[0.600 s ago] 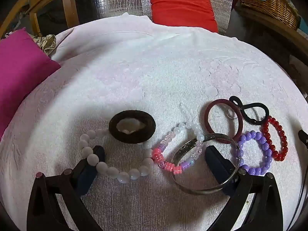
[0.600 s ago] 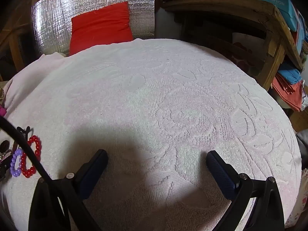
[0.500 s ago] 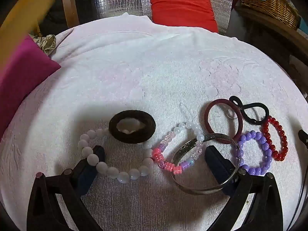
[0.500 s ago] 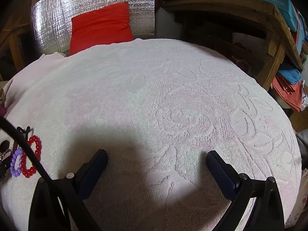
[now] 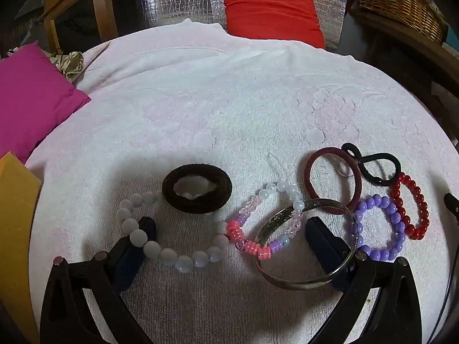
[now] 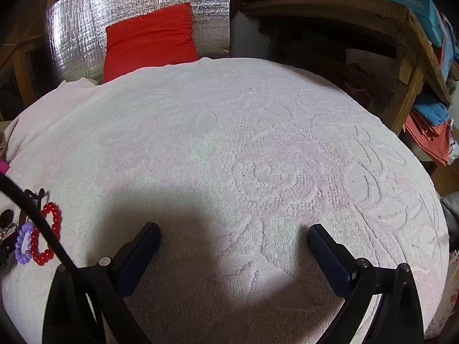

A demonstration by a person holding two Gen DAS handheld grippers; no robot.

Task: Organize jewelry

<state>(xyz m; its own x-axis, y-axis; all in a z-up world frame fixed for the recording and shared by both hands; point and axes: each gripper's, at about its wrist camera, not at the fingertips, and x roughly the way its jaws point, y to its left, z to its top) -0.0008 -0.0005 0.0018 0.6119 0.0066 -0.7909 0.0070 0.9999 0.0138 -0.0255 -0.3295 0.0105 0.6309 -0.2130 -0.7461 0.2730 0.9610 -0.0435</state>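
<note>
On the towel-covered desk (image 5: 229,109), the jewelry lies in a loose row just ahead of the left tool (image 5: 229,229), whose jaws stand wide open with nothing held. A white bead bracelet (image 5: 160,253) curls around its left finger, overlapped at the far side by a dark scrunchie (image 5: 196,188); a pink-and-clear bead bracelet (image 5: 252,246) threads through a metal bangle (image 5: 301,282) that rests against the right finger. Further right sit a maroon band (image 5: 355,189), a black tie (image 5: 370,166), a purple bracelet (image 5: 396,223) and a red bracelet (image 5: 416,200). The beads probably are light, floppy and apt to roll, best pinched across the strand; the bangle looks stiff and slick, best gripped across its rim. Both tools tilt steeply down toward the towel. The right tool (image 6: 233,239), equally wide open and empty, hovers over bare towel well apart from the pile.
</note>
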